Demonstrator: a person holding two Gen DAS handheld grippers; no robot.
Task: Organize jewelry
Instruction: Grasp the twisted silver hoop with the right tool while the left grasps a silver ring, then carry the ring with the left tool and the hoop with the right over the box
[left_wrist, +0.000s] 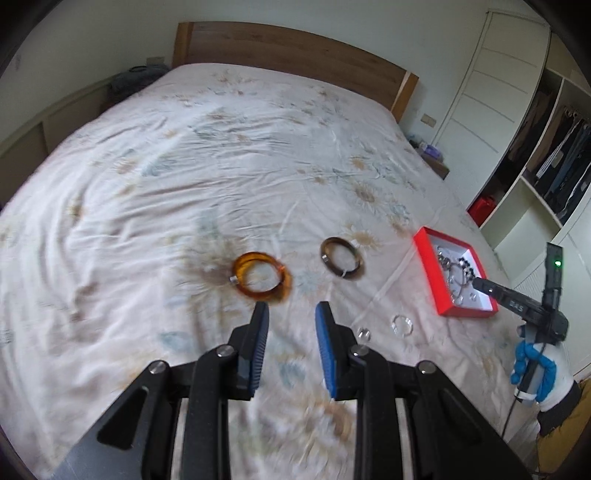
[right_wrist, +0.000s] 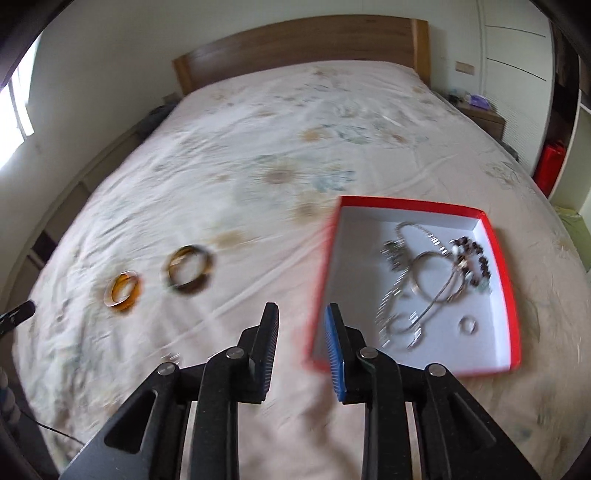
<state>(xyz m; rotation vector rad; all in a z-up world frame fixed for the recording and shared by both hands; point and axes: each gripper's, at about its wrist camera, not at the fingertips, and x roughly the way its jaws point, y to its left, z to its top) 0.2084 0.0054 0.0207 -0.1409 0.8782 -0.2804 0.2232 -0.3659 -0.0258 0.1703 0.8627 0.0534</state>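
Note:
An amber bangle (left_wrist: 263, 277) and a dark brown bangle (left_wrist: 342, 259) lie on the bed sheet (left_wrist: 184, 177). My left gripper (left_wrist: 291, 314) is open and empty, just short of the amber bangle. Two small clear rings (left_wrist: 402, 325) lie to its right. A red box (left_wrist: 428, 258) with a white inside holds chains, beads and a ring. In the right wrist view my right gripper (right_wrist: 301, 314) is open and empty, at the left edge of the red box (right_wrist: 509, 280). Both bangles, the amber one (right_wrist: 123, 291) and the brown one (right_wrist: 190, 274), lie to its left.
A wooden headboard (left_wrist: 295, 48) stands at the far end of the bed. A white wardrobe with hanging clothes (left_wrist: 554, 155) is on the right. A nightstand (right_wrist: 484, 116) stands beside the bed. The right gripper's body (left_wrist: 532, 310), held by a gloved hand, shows at the box.

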